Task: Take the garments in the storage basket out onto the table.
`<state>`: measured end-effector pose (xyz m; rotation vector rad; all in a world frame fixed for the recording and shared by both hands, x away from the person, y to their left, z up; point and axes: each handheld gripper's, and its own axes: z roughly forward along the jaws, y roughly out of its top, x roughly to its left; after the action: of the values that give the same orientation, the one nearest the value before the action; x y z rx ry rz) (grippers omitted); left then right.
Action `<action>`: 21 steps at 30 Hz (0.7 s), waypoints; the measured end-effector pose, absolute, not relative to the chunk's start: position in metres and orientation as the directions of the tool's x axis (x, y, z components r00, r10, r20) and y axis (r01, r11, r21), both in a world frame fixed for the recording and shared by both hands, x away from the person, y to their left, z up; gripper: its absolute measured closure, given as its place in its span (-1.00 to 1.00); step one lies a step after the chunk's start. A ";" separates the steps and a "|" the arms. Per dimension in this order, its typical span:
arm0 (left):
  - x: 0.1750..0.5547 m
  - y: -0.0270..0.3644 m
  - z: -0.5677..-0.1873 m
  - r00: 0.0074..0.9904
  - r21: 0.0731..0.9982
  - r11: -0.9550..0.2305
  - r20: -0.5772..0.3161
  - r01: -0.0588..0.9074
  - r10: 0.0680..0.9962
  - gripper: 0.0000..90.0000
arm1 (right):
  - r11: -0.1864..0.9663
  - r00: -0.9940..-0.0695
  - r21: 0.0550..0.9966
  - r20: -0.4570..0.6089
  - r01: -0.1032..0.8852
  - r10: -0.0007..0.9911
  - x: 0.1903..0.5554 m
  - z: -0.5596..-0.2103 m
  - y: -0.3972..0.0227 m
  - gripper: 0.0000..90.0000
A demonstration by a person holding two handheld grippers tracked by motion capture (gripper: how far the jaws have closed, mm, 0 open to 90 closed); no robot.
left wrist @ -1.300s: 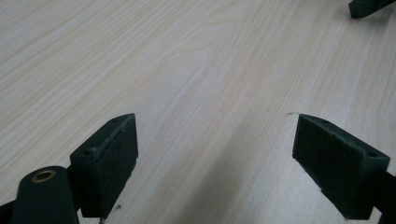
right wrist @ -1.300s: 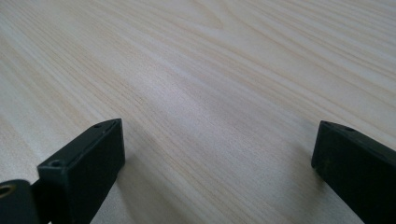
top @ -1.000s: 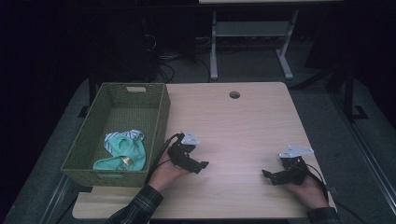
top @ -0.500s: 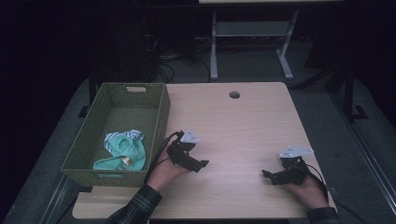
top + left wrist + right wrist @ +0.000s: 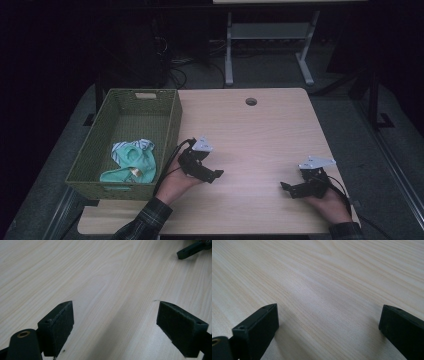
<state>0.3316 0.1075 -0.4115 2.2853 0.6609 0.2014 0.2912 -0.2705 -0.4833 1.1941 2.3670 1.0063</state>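
On the wooden table point(image 5: 260, 135), 2 hand-held grippers rest with jaws spread wide and empty: the left gripper point(image 5: 216, 175) just right of the green basket point(image 5: 172, 120) holding the crumpled teal cloth point(image 5: 131, 161), the right gripper point(image 5: 286, 188) well apart from it.

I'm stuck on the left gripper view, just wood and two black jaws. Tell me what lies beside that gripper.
Observer: A green basket stands at the table's left edge, beside the left gripper.
Operator: Say what's in it.
Observer: A crumpled mint-green cloth lies at its near end.
Operator: Report the other gripper.
Observer: The right gripper sits low near the table's right front, jaws apart and empty.
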 end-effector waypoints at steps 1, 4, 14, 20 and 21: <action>0.332 0.108 -0.411 0.857 0.695 -0.601 -0.045 0.396 0.513 -0.69 | 0.408 -0.607 0.706 0.040 0.579 0.793 0.291 -0.483 -0.271 -0.95; 0.331 0.107 -0.409 0.857 0.696 -0.598 -0.048 0.397 0.512 -0.69 | 0.407 -0.607 0.706 0.041 0.579 0.794 0.291 -0.483 -0.270 -0.95; 0.331 0.108 -0.403 0.859 0.700 -0.591 -0.062 0.400 0.508 -0.69 | 0.407 -0.607 0.707 0.040 0.579 0.794 0.291 -0.483 -0.270 -0.95; 0.331 0.108 -0.395 0.866 0.707 -0.594 -0.054 0.384 0.497 -0.69 | 0.407 -0.607 0.707 0.040 0.578 0.794 0.291 -0.483 -0.270 -0.95; 0.331 0.108 -0.394 0.866 0.710 -0.589 -0.056 0.385 0.498 -0.69 | 0.406 -0.606 0.706 0.041 0.580 0.794 0.291 -0.483 -0.270 -0.95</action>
<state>0.3306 0.1083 -0.3941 2.2695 0.6345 0.1905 0.2912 -0.2704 -0.4834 1.1954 2.3649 1.0074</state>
